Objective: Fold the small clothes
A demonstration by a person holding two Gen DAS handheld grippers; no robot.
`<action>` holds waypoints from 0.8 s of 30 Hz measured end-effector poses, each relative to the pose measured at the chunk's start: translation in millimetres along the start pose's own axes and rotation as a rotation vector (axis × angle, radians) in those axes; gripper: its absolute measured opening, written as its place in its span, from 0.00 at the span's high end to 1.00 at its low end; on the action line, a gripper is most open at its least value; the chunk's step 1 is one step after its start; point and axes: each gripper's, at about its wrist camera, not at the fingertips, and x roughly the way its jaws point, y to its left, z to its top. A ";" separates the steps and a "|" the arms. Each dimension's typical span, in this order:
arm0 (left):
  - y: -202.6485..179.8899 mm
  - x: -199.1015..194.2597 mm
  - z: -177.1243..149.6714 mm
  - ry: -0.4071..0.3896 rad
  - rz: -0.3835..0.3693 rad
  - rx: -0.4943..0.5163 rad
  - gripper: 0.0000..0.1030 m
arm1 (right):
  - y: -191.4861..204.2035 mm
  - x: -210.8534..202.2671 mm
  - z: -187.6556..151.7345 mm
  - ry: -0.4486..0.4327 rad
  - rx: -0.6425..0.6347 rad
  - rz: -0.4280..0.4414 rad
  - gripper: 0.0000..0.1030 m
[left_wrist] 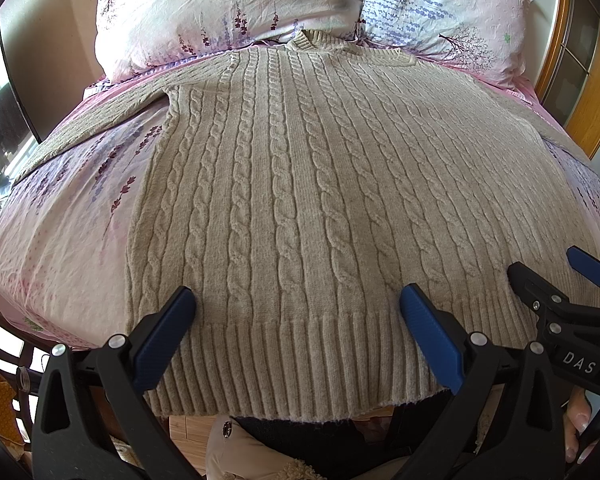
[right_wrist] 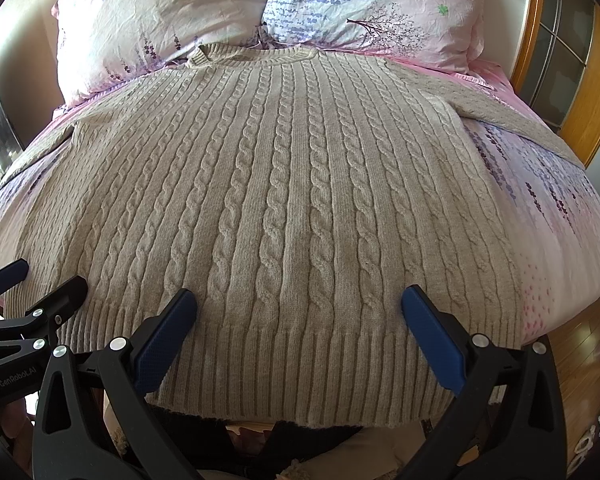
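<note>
**Cable-knit sweater spread flat on the bed, both claws open over its hem**

The beige cable-knit sweater (left_wrist: pixel 300 184) lies front-up on the floral bed sheet (left_wrist: pixel 72 216), collar toward the two pillows (left_wrist: pixel 228 8), ribbed hem (left_wrist: pixel 300 364) hanging slightly over the near edge of the bed. It looks thick, soft and limp, with some weight for a knit: it should drape and sag when lifted, stretch if pulled from one spot, and give the blue pads plenty of friction. Good places to pinch appear to be the firmer ribbed hem, the shoulder seams, or a sleeve near the cuff.

Going left to right: the left sleeve (left_wrist: pixel 96 120) runs out across the sheet toward the bed's left edge. The left claw (left_wrist: pixel 298 312) hovers over the left part of the hem, its jaws spread wide and holding nothing. The right claw (right_wrist: pixel 299 312) hangs over the right part of the hem, equally wide apart and empty. The right sleeve (right_wrist: pixel 516 120) stretches off toward the wooden frame (right_wrist: pixel 588 92).

The left wrist view shows the left sleeve in full and the right claw side-on at its edge. The right wrist view instead shows the whole collar (right_wrist: pixel 256 56), the right sleeve and bare sheet right of the sweater.
</note>
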 end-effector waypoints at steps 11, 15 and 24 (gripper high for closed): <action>-1.8 0.7 3.2 0.002 0.000 0.004 0.02 | -2.5 -1.0 -0.8 -0.029 -0.042 0.034 0.01; -3.5 0.8 4.1 -0.011 0.005 0.026 0.02 | -8.2 -1.0 -3.6 -0.092 -0.096 0.084 0.01; 16.2 -4.9 48.2 -0.155 -0.019 0.080 0.02 | -97.5 -3.0 64.4 -0.168 0.131 0.129 0.01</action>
